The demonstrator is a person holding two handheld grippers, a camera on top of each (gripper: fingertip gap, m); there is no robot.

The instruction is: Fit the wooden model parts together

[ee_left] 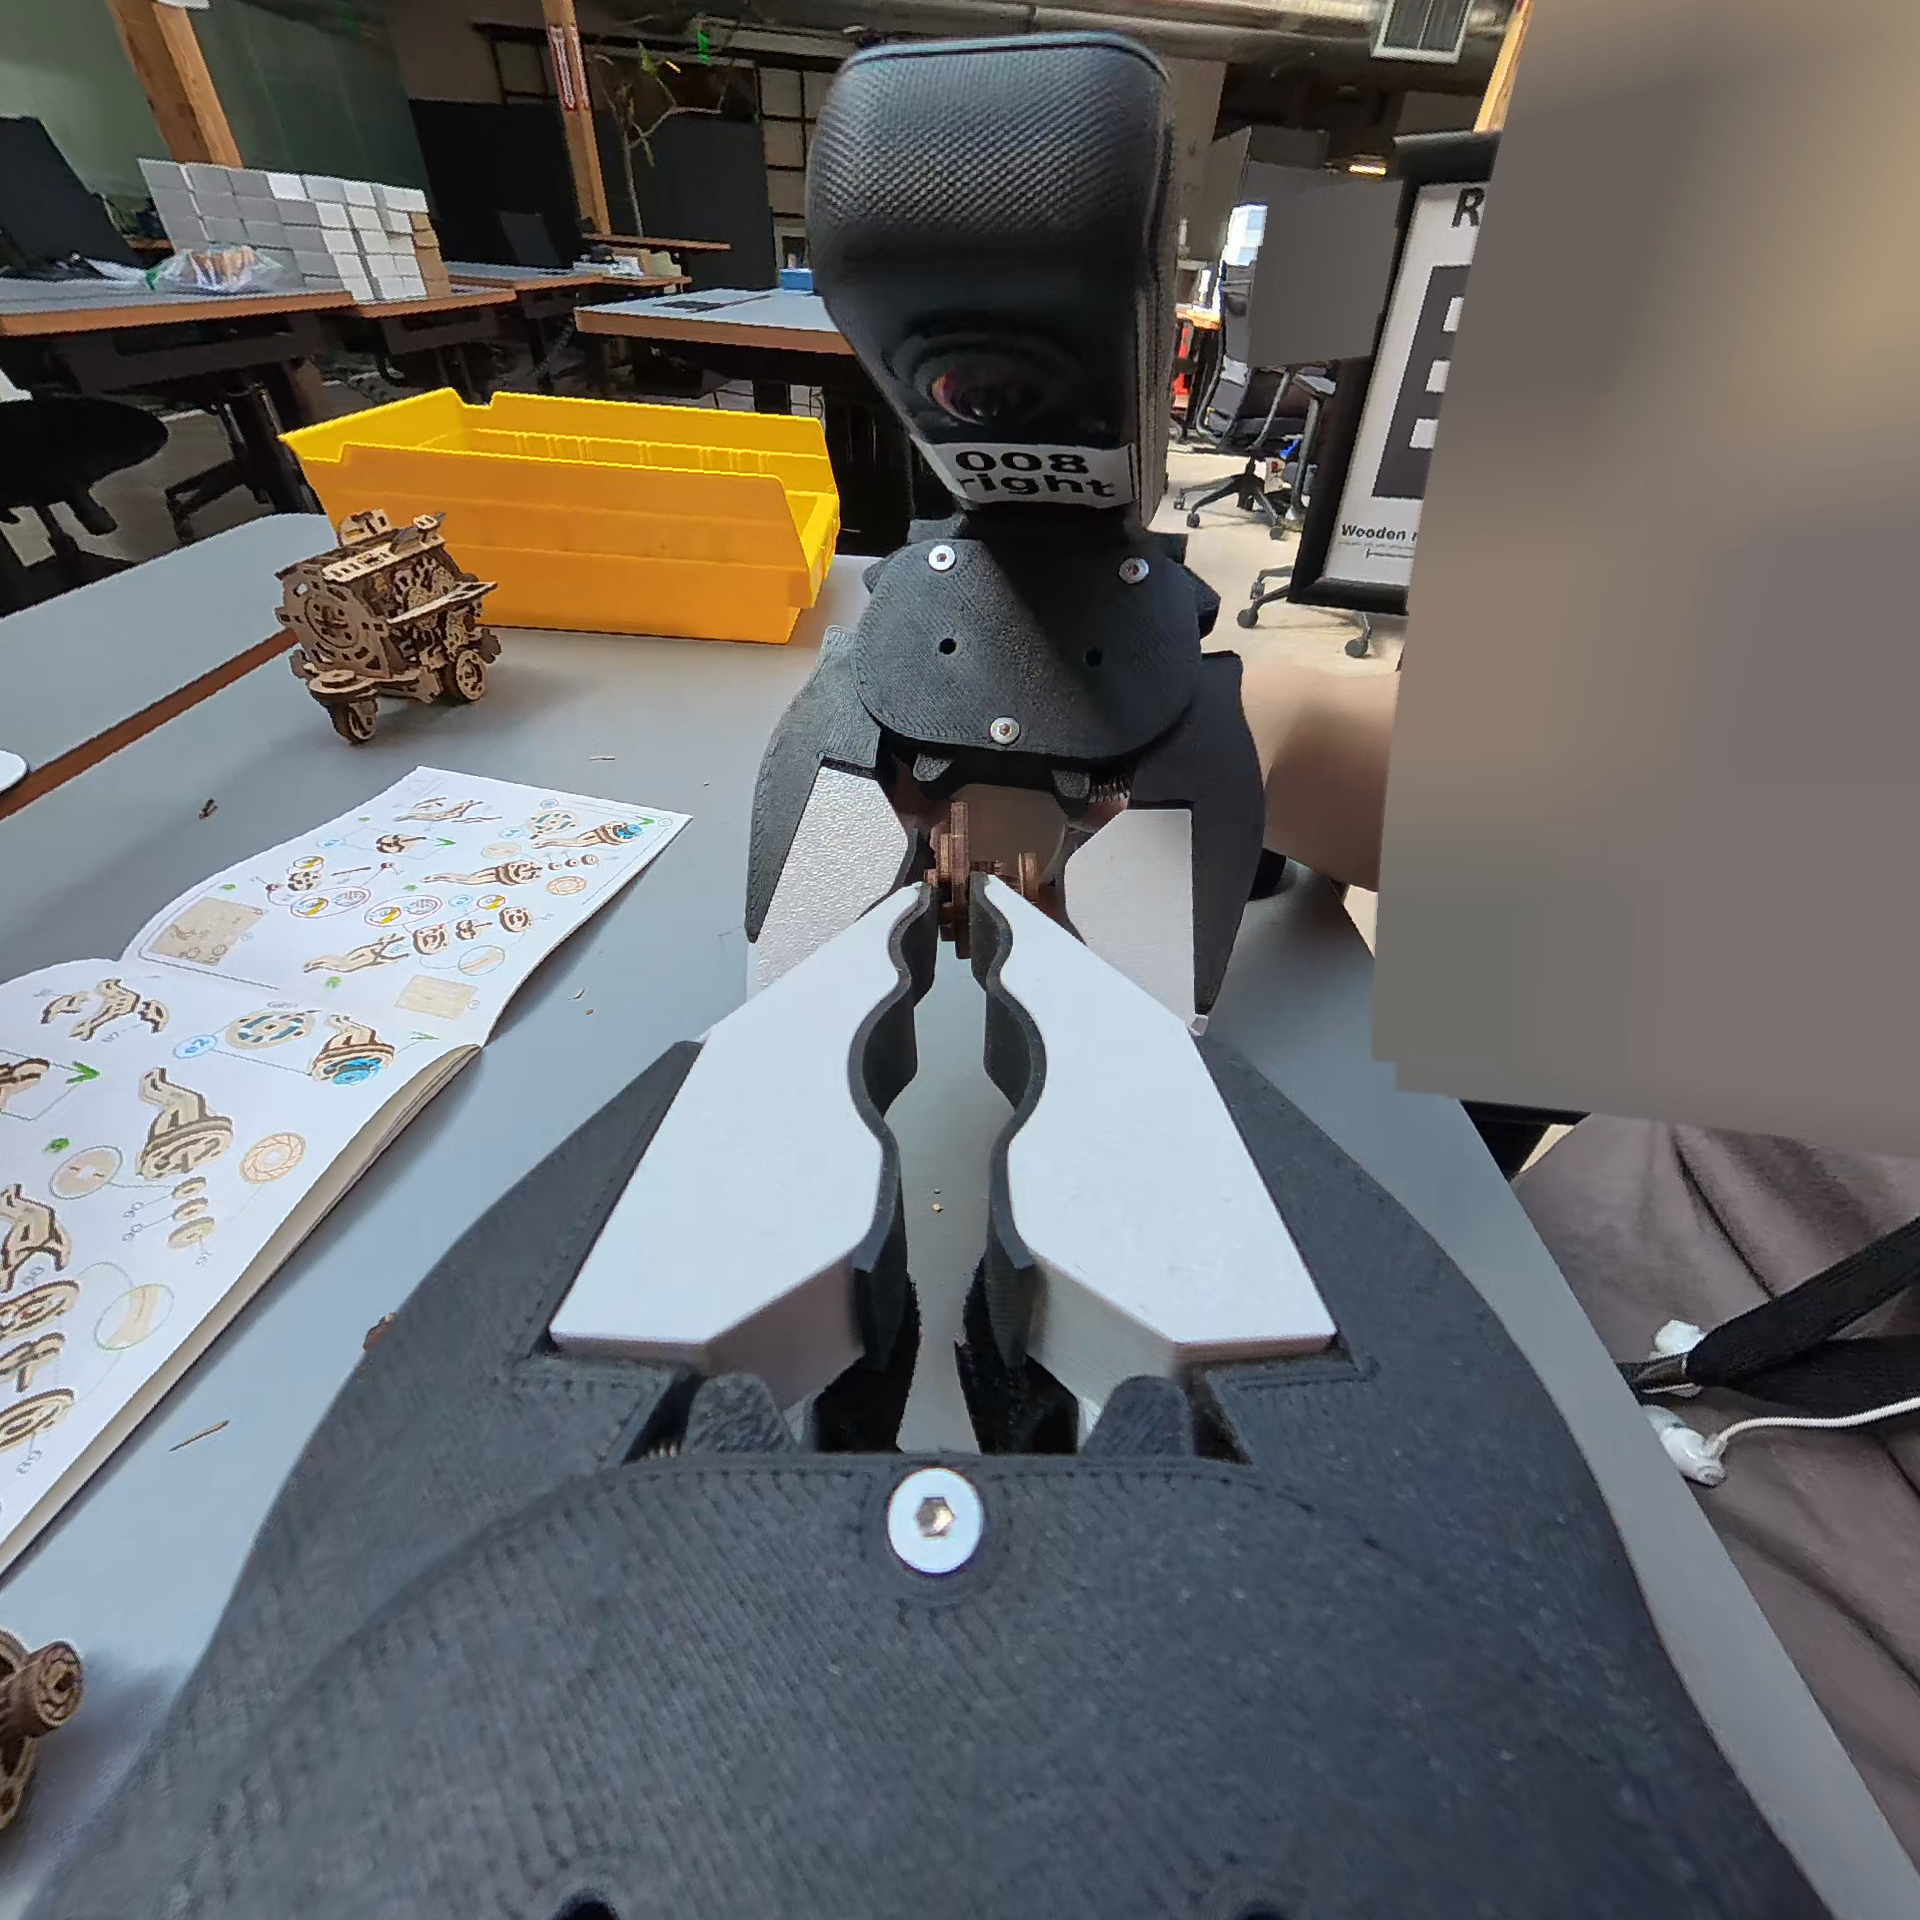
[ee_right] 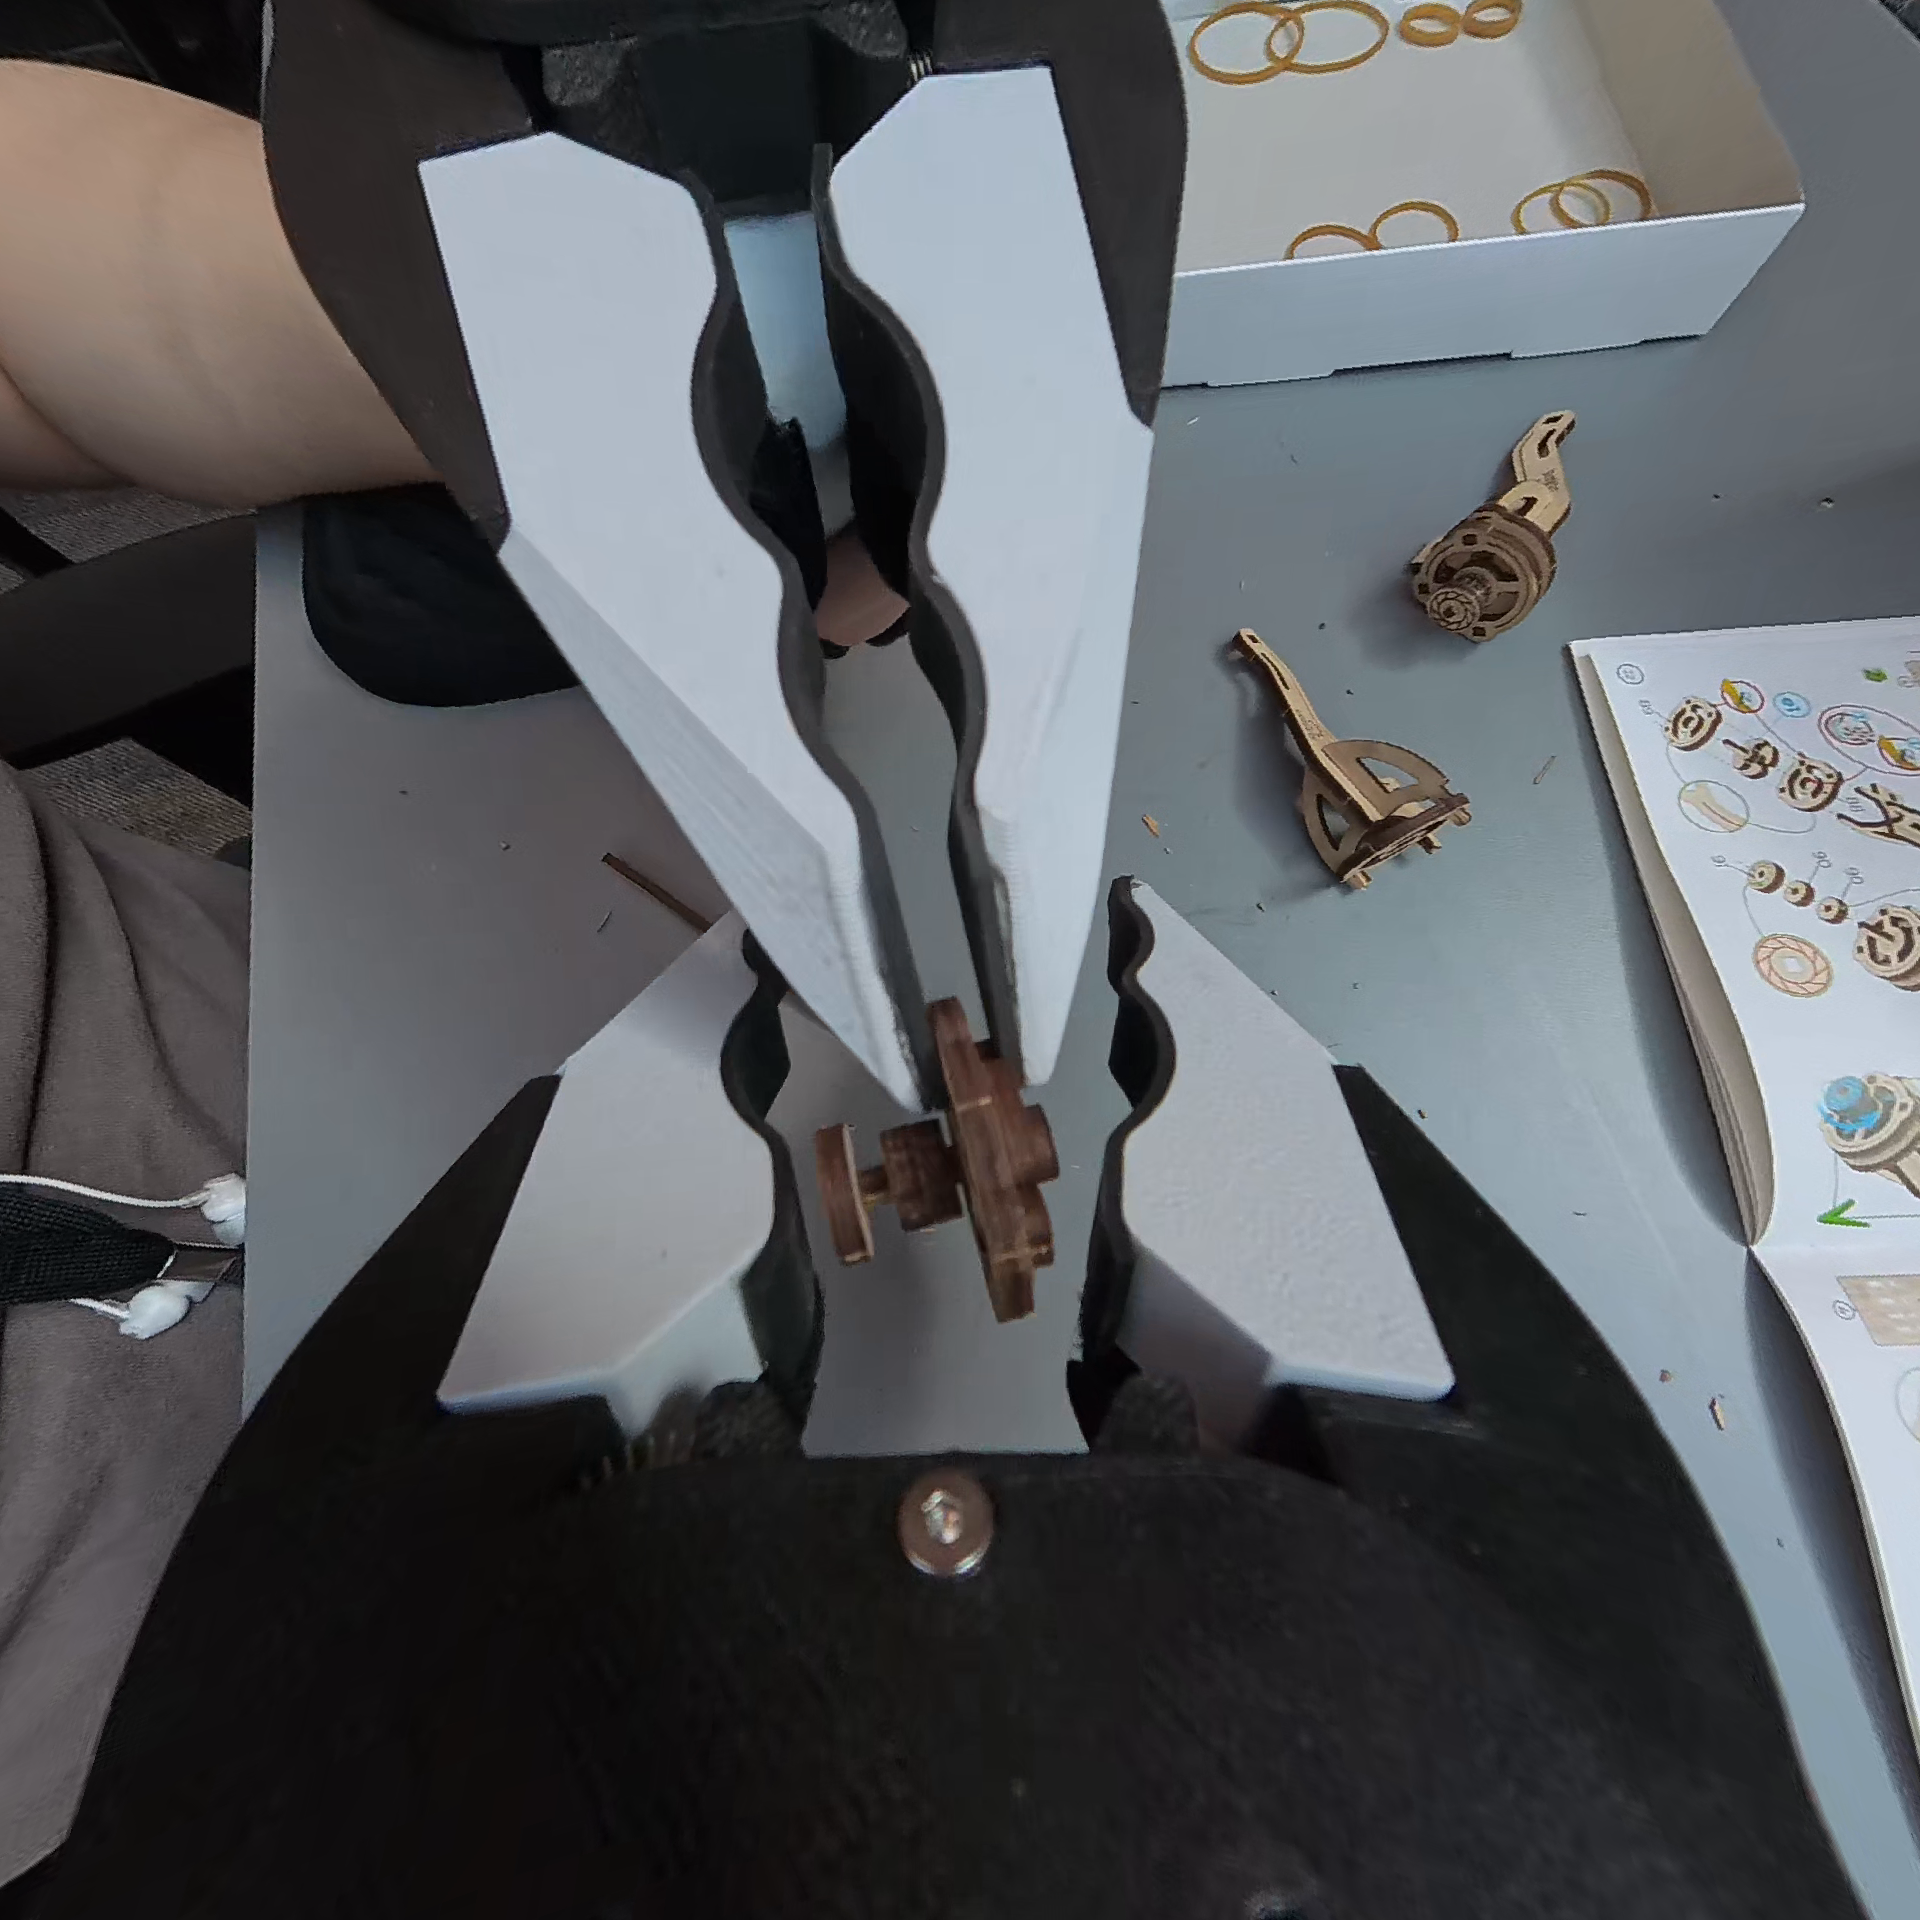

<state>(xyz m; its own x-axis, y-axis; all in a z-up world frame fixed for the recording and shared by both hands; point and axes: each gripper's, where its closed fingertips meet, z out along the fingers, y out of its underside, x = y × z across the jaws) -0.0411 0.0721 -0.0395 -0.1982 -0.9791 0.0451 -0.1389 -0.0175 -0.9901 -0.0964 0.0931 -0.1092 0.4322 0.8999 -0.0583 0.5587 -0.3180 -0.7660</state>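
A small dark wooden part point(ee_right: 992, 1174), a toothed disc on an axle with two smaller discs, is pinched at its top edge by my left gripper point(ee_right: 966, 1081), which comes down from the top of the right wrist view. In the left wrist view my left gripper point(ee_left: 951, 894) is shut on that part point(ee_left: 951, 868) at its fingertips. My right gripper point(ee_right: 935, 914) is open, one finger on each side of the part and not touching it. In the left wrist view it point(ee_left: 977, 997) faces me, jaws spread wide.
Two light wooden sub-assemblies point(ee_right: 1351, 790) point(ee_right: 1486, 551) lie on the grey table point(ee_right: 468, 987). An open instruction booklet point(ee_left: 260, 997) lies left. A finished wooden model point(ee_left: 384, 618), a yellow bin point(ee_left: 582, 509) and a white box of rubber bands point(ee_right: 1455, 281) stand farther off. A person's arm point(ee_right: 156, 312) is close by. Tip to tip, the grippers are about 8 centimetres apart.
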